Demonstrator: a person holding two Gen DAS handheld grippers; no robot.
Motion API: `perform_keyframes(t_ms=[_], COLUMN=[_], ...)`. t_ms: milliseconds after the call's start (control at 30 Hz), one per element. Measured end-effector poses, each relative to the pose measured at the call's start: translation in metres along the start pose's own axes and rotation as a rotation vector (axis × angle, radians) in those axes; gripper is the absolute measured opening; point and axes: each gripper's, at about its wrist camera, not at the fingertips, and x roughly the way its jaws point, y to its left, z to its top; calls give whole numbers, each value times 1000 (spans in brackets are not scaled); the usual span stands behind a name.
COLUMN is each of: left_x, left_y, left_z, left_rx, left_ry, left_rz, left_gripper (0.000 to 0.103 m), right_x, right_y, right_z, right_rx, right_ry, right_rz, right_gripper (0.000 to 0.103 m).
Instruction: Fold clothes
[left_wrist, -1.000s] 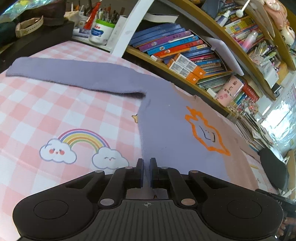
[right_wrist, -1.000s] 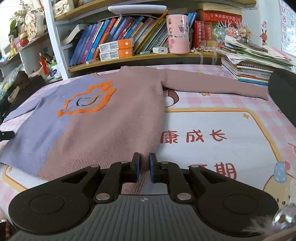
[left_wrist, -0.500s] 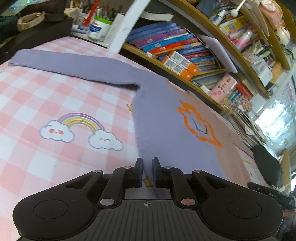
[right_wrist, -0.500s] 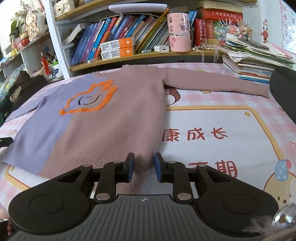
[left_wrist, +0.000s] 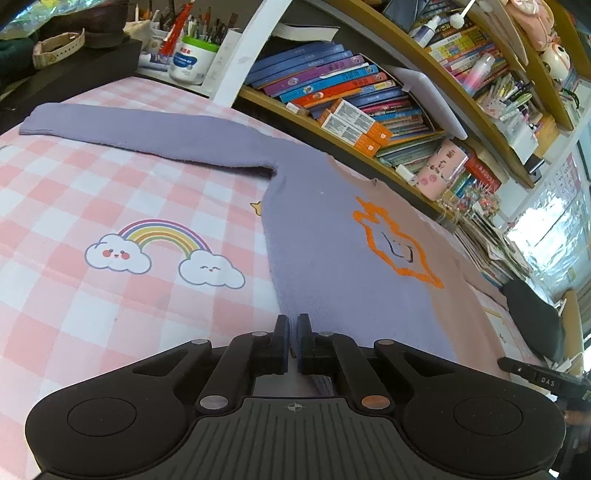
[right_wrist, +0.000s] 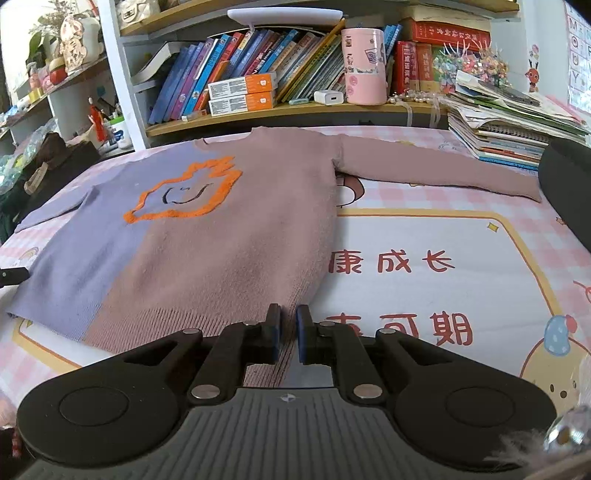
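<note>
A child's room or study corner at home: shelves (right_wrist: 280, 110) crammed with picture books (left_wrist: 332, 77), a pink cup (right_wrist: 364, 66), a tub of pens (left_wrist: 192, 55), stacked notebooks (right_wrist: 509, 136), and a pink checked cloth (left_wrist: 92, 192) printed with a rainbow (left_wrist: 162, 232).

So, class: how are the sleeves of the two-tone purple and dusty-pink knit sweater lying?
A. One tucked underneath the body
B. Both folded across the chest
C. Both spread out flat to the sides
C: the purple sleeve and the pink sleeve of the two-tone purple and dusty-pink knit sweater each stretch straight outward.
</note>
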Motion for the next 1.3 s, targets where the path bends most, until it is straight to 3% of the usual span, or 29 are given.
perform_keyframes(t_ms=[267,400,600,767,833,1067,1300], left_x=[-9,-18,-22,-17,-17,-20,-21], left_y=[1,-3,-6,-14,-15,4,31], left_z=[-9,-4,11,15,16,26,74], left_rx=[-21,35,48,39,49,22,3], left_ry=[-10,-41,-120,-155,-163,-191,-249], left_rz=[1,35,82,79,95,205,381], left_gripper=[0,2,29,59,65,69,75], right_x=[-6,-12,-16,5,13,41,60], right_y=[4,3,20,51,62,77,81], right_z=[-6,2,28,40,44,57,70], right_rx=[-12,-32,-104,-196,-240,-305,-387], right_ry=[5,-40,-153,-163,-160,-150,-169], right_rz=[14,-14,4,92,117,159,87], right_gripper=[9,20,38,47,52,76,88])
